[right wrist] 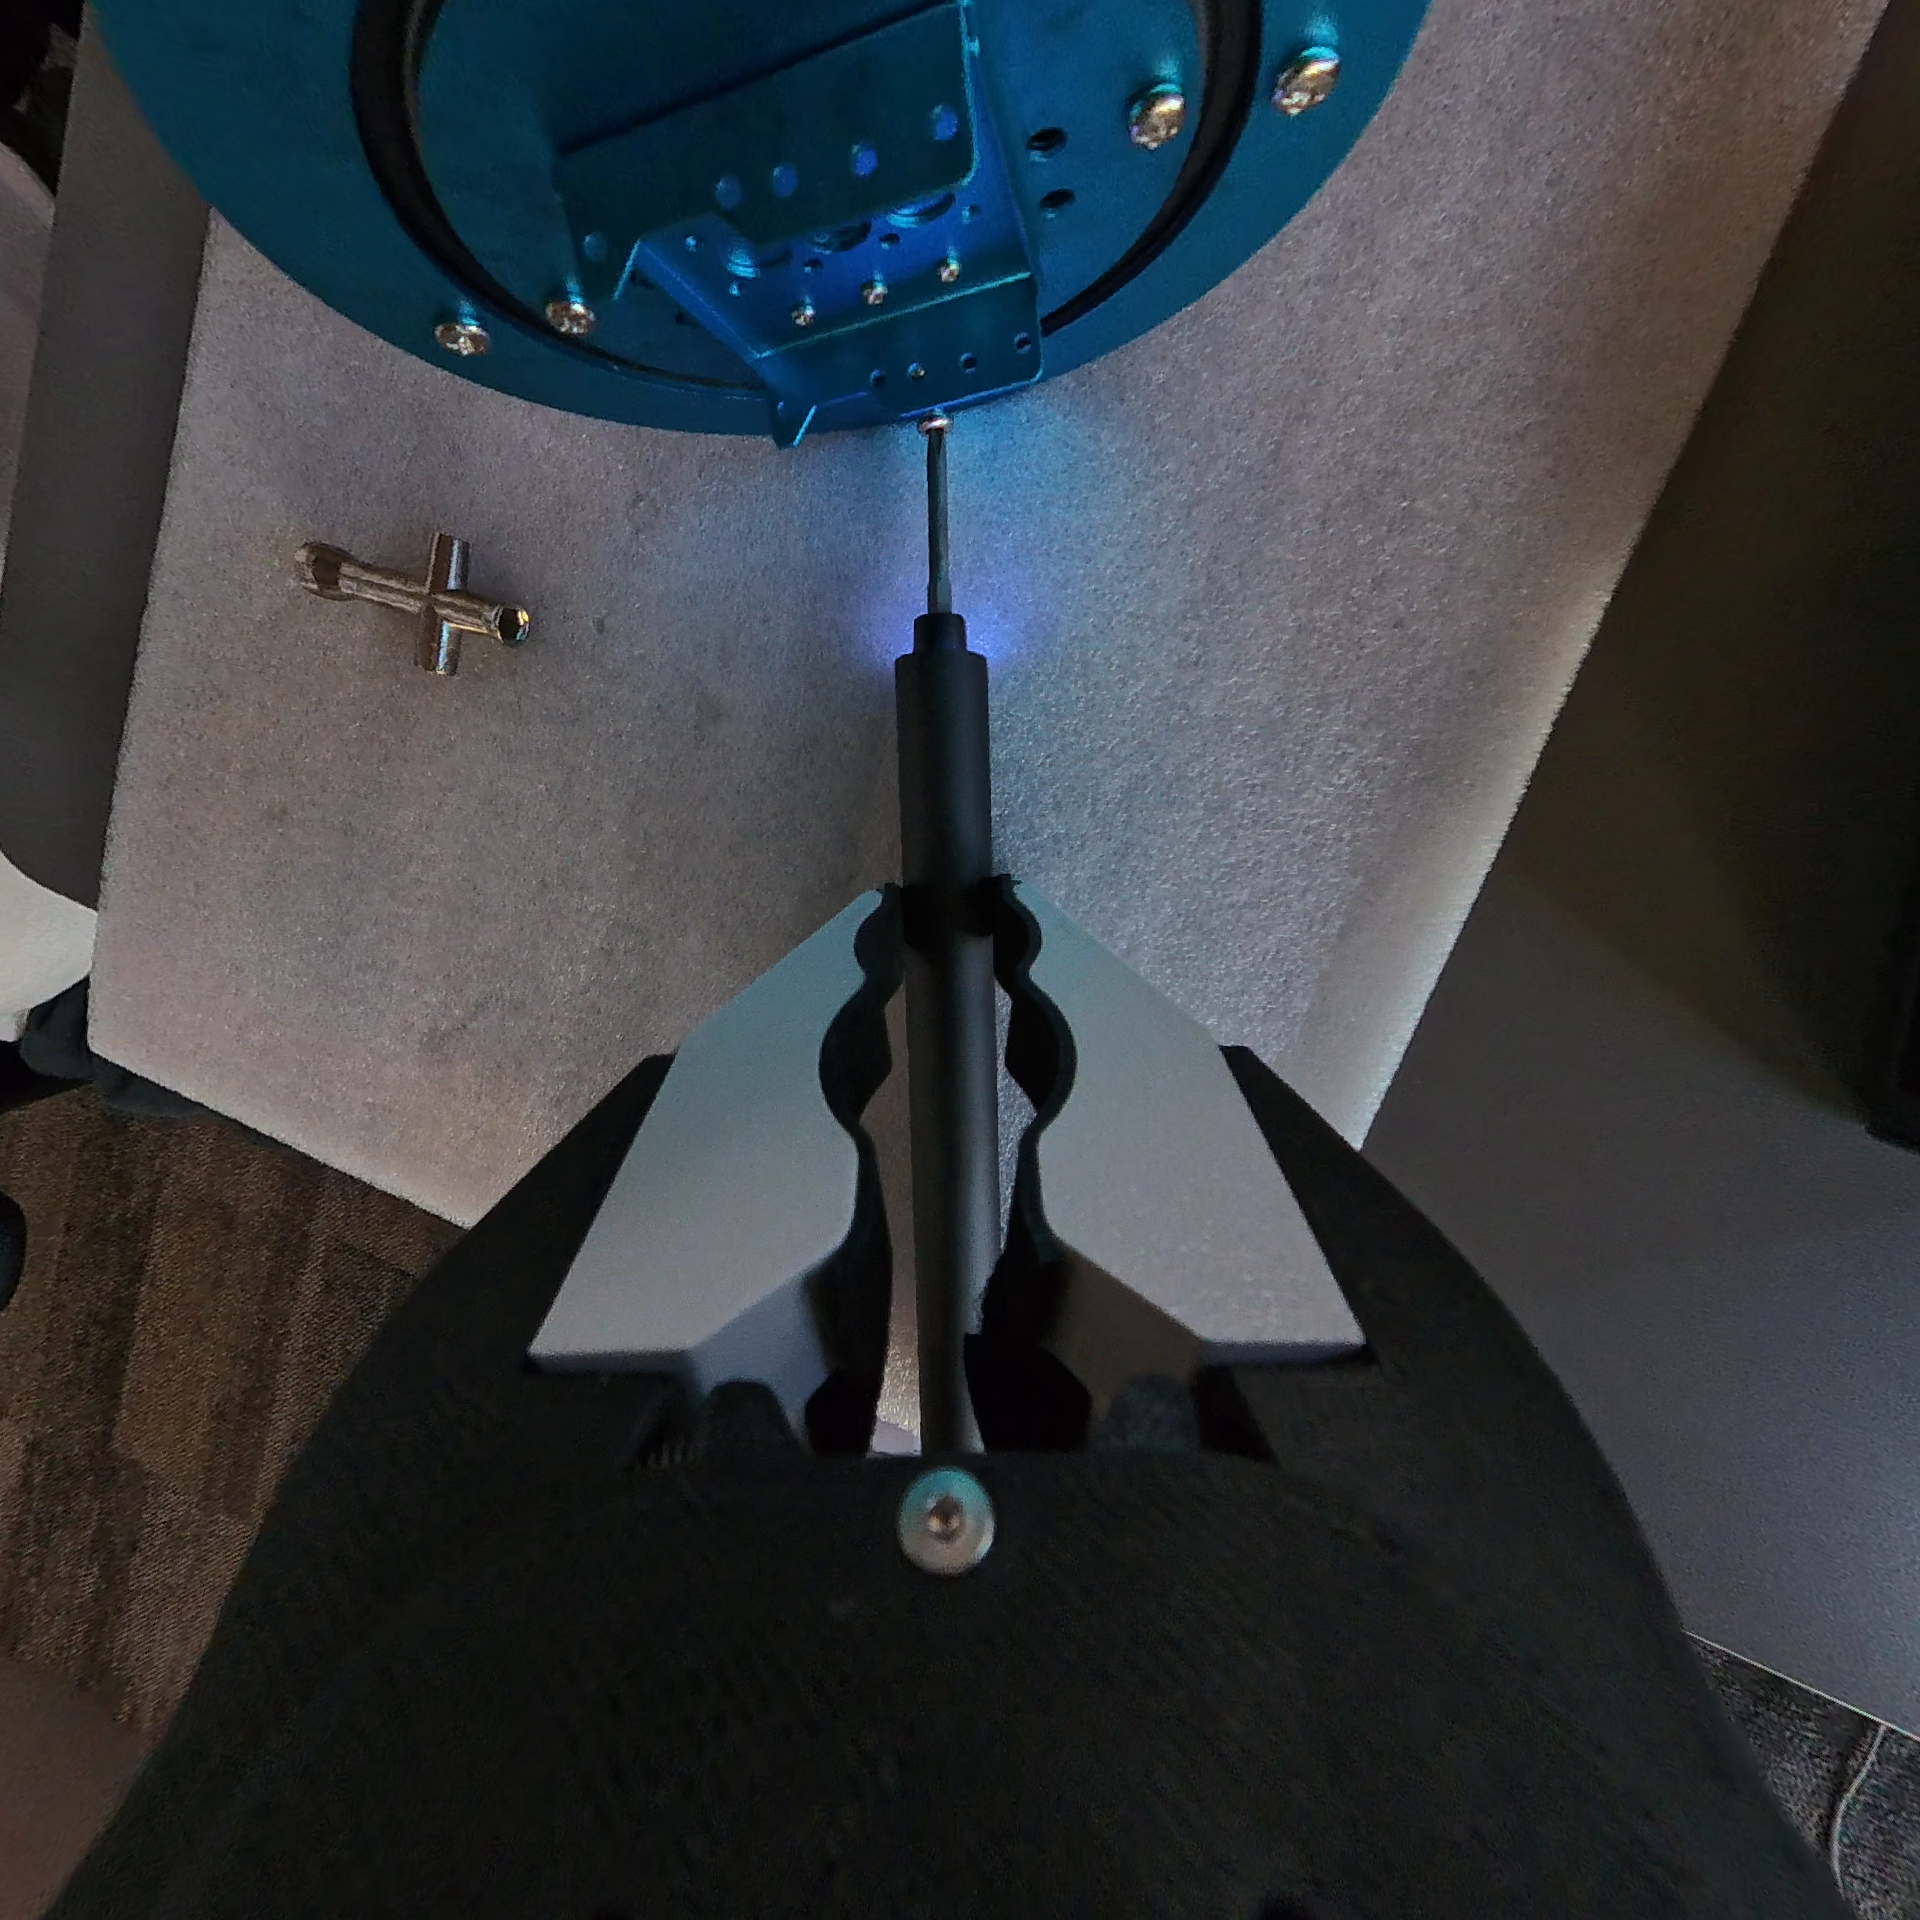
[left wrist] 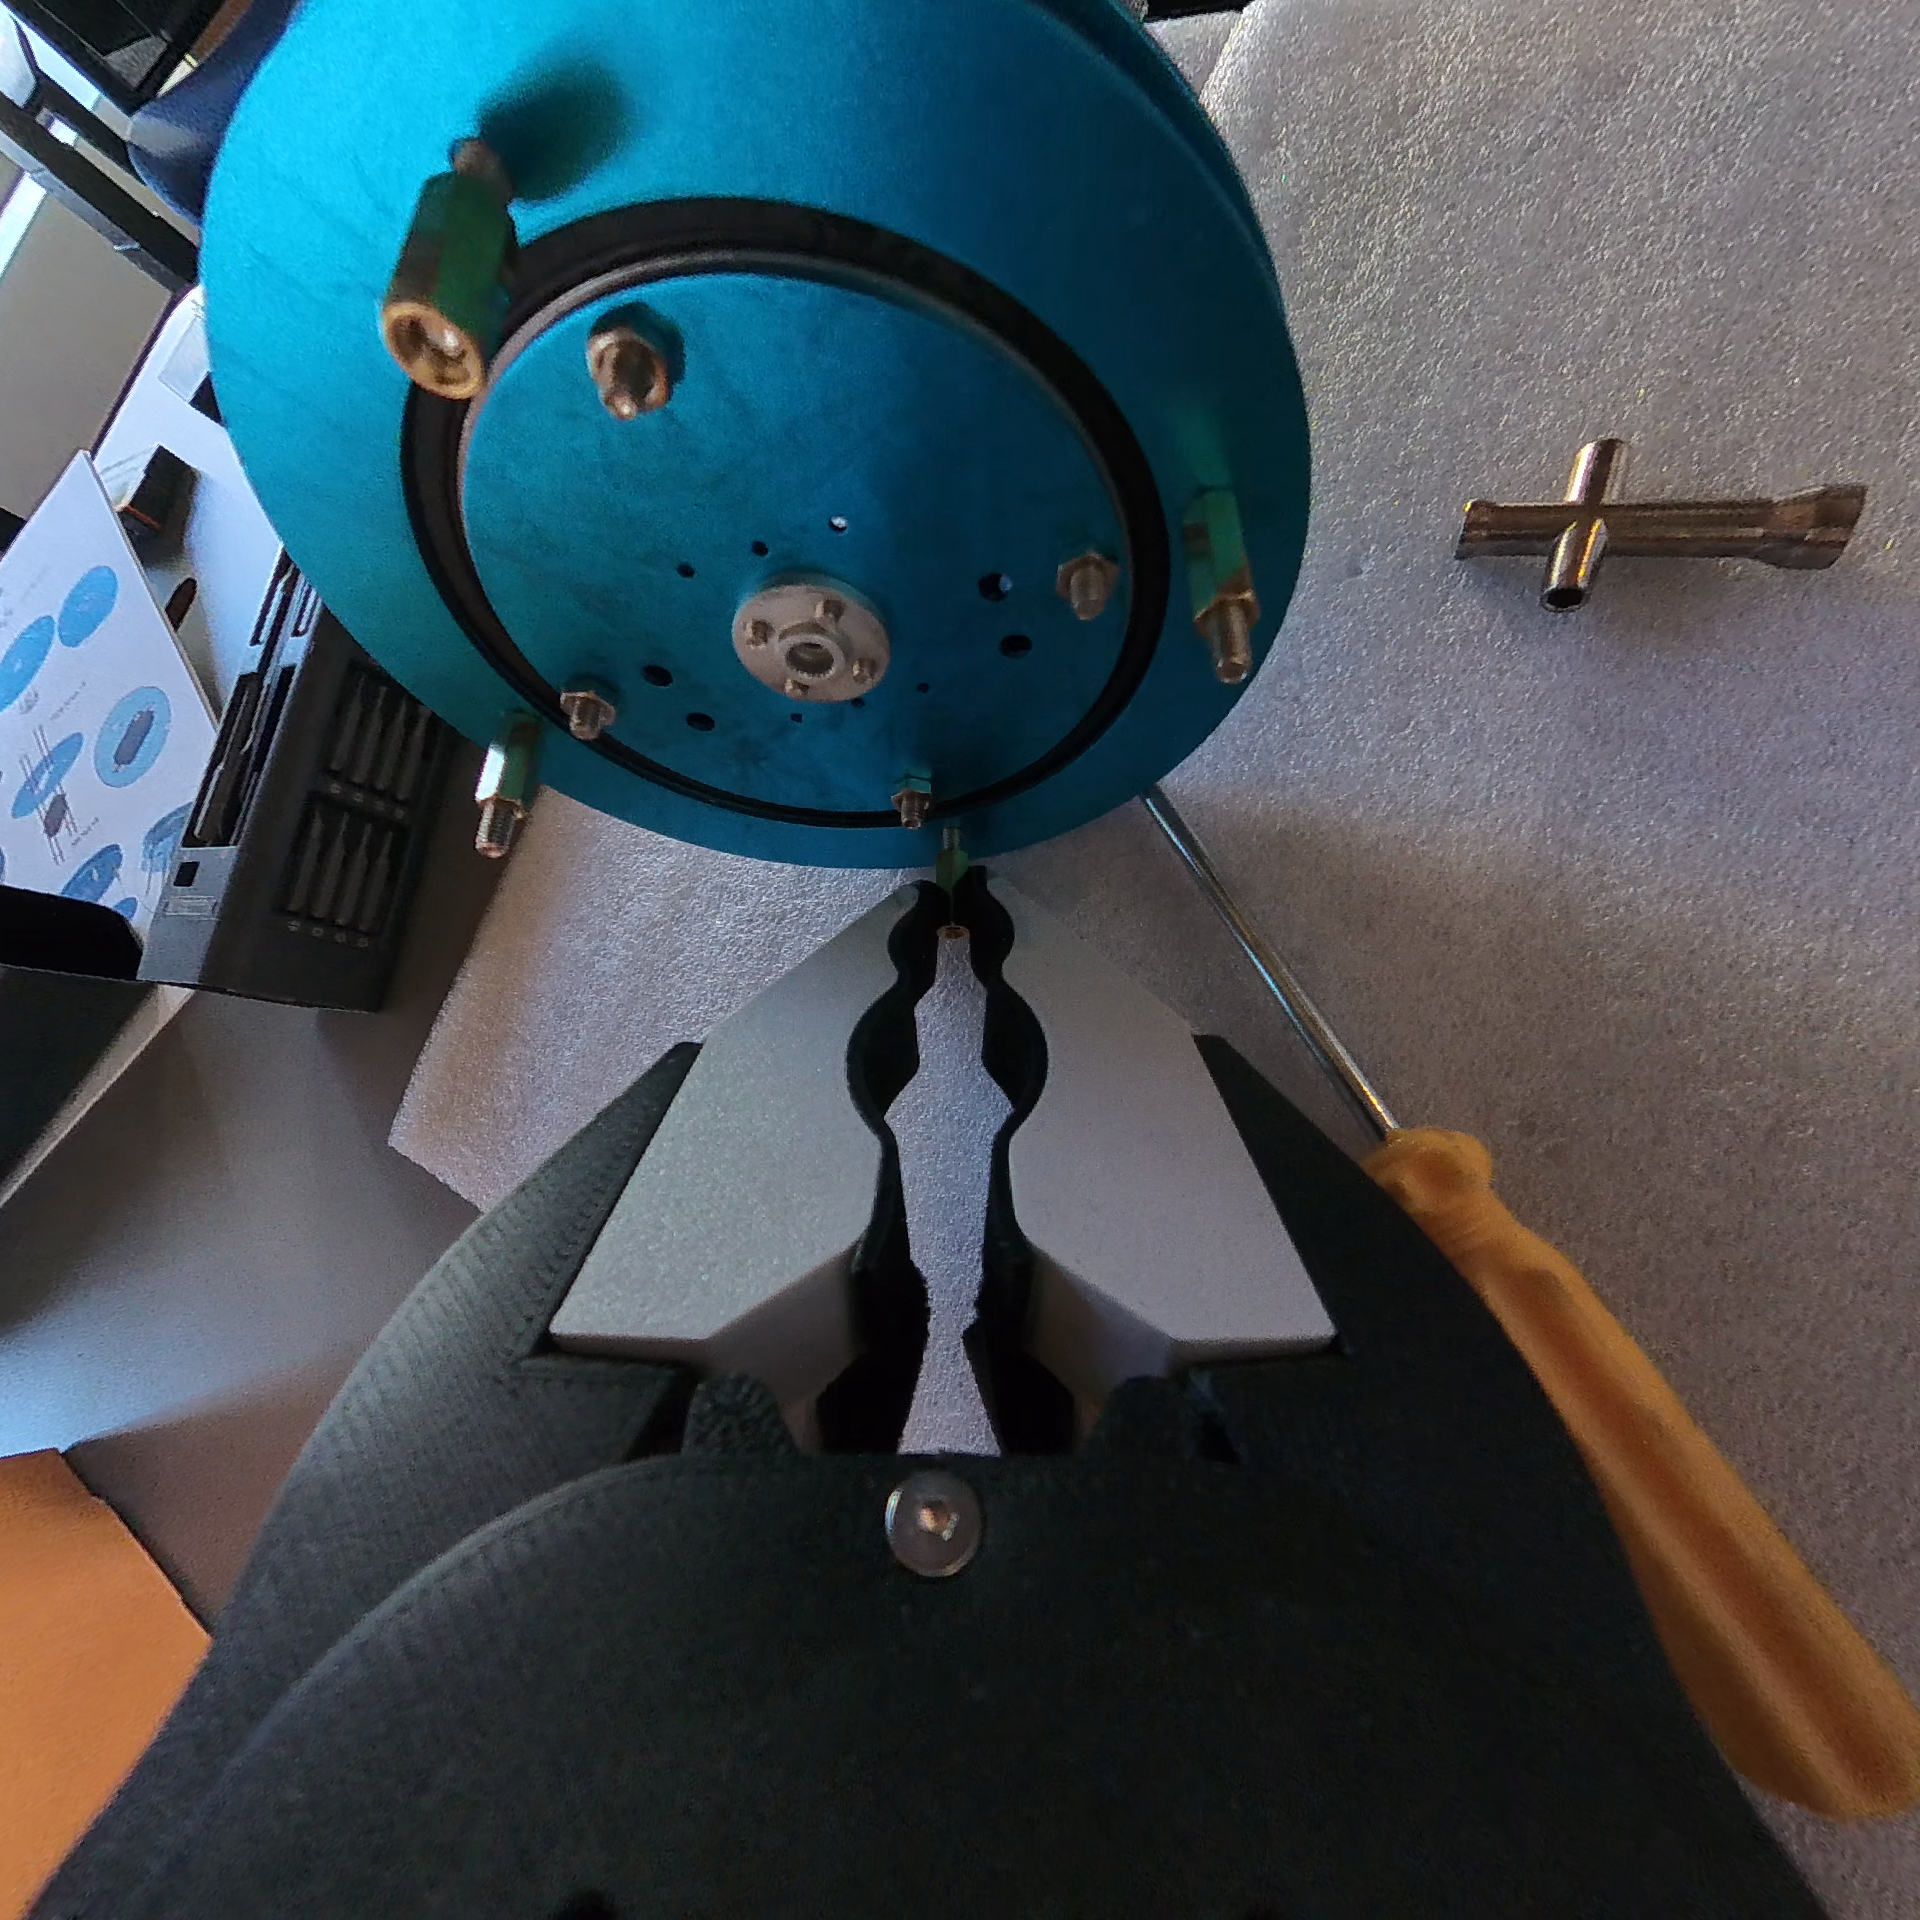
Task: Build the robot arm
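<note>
A blue round metal plate assembly [left wrist: 748, 312] with a black ring, a silver hub and several brass-and-green standoffs stands tilted on edge over grey foam. My left gripper [left wrist: 953, 904] is shut on a small green standoff [left wrist: 952, 871] at the plate's lower rim. In the right wrist view the other side of the plate [right wrist: 291, 208] carries a blue bracket [right wrist: 831, 260]. My right gripper [right wrist: 948, 904] is shut on a black electric screwdriver [right wrist: 945, 790]. Its thin bit meets a silver screw [right wrist: 937, 422] at the plate's lower edge, with a bluish glow around it.
A metal cross wrench [left wrist: 1621, 530] lies on the foam mat [left wrist: 1558, 935], also in the right wrist view [right wrist: 436, 608]. An orange-handled screwdriver [left wrist: 1621, 1455] lies right of my left gripper. A black bit case [left wrist: 332, 831] and a printed sheet [left wrist: 73, 675] sit at left. One gripper's finger ends stand about 10 centimeters off the other's. Left tips and right tips are each some 11 centimeters from the metal cross wrench [left wrist: 1621, 530]. It turns up in the right wrist view [right wrist: 428, 581] as well.
</note>
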